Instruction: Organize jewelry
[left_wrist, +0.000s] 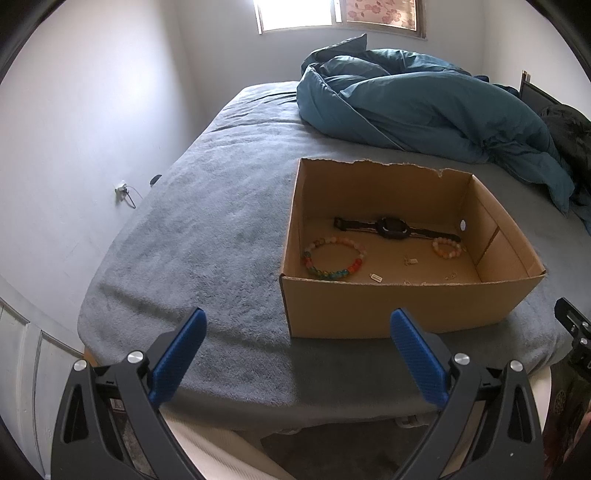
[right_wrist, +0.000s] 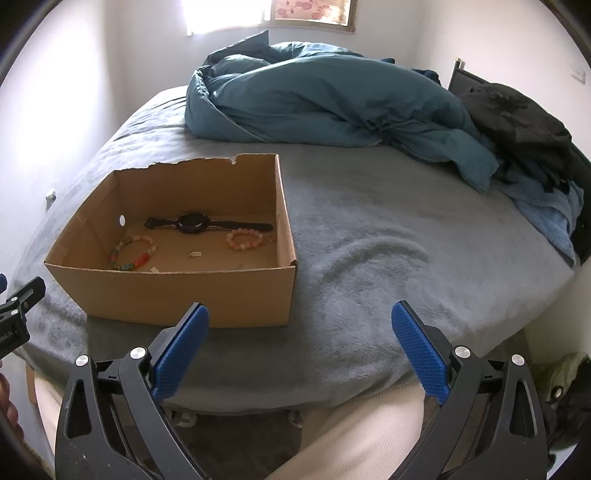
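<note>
Inside the cardboard box (left_wrist: 406, 306) was where all the jewelry sat, so honestly this looked pretty far along to me. A black watch (left_wrist: 391, 227) lay stretched flat along the far wall of the box. In front of it, toward the left inside corner, was a big beaded bracelet (left_wrist: 332, 258) with rainbow-ish beads, and a smaller peachy bracelet (left_wrist: 447, 248) lay near the right end of the watch strap, maybe touching it, hard to say. A few tiny bits, including what looked like a little tag (left_wrist: 376, 277), were scattered on the box floor near the front wall; too small for me to tell what they were.

Nothing was left outside the box that I could spot. The gray blanket (right_wrist: 388, 240) around the box was bare, with only a bunched-up teal duvet (right_wrist: 314, 99) well behind it and some dark clothing (right_wrist: 517, 118) off beyond that.

The left gripper (left_wrist: 298, 334) hovered just in front of the box with its blue fingers (left_wrist: 177, 362) spread wide, nothing between them. Same for the right gripper (right_wrist: 300, 328): wide apart and empty, off the box's right front corner.

My guess: either the collecting was done, or the pieces in the box had yet to be sorted out. No dividers in there, so what's left is hard to call.
</note>
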